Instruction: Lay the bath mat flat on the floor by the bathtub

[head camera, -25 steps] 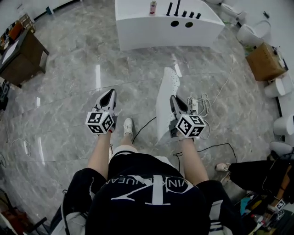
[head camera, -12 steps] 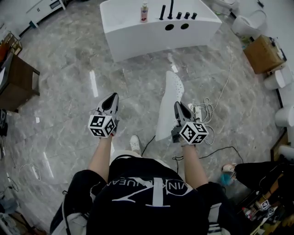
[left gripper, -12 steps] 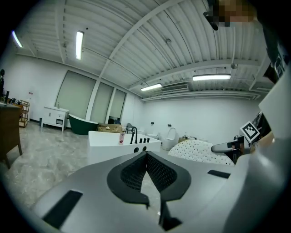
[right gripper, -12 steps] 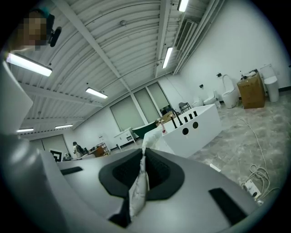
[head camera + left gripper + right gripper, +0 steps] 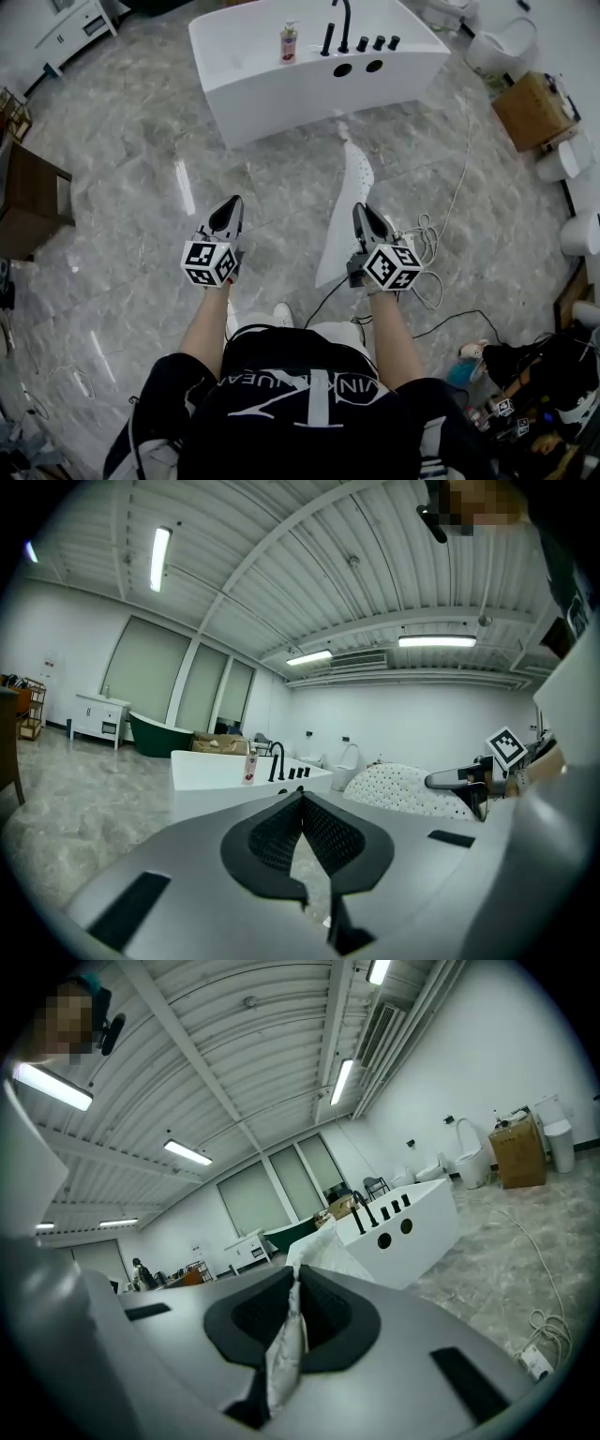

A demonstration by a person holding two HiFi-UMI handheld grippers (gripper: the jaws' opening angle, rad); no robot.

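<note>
The white bathtub [image 5: 309,70] stands at the top of the head view, on the grey marble floor. A white perforated bath mat [image 5: 342,220] hangs on edge, stretching from my right gripper [image 5: 361,214] toward the tub. That gripper is shut on the mat's near end; in the right gripper view the mat [image 5: 286,1344] is pinched between the jaws of the right gripper [image 5: 295,1279], with the bathtub [image 5: 403,1232] beyond. My left gripper [image 5: 228,211] is held level beside it, shut and empty. In the left gripper view, past the left gripper [image 5: 302,794], the mat [image 5: 412,789] shows at right.
A soap bottle [image 5: 289,42] and a black faucet [image 5: 345,23] sit on the tub's rim. A power strip with white cable [image 5: 422,248] lies on the floor right of the mat. A cardboard box [image 5: 530,108] and toilets [image 5: 492,52] stand at right, a wooden table [image 5: 33,202] at left.
The person has walked toward the bathtub, which now sits nearer and larger in the head view. Both grippers keep the same pose, the mat still hanging from the right one.
</note>
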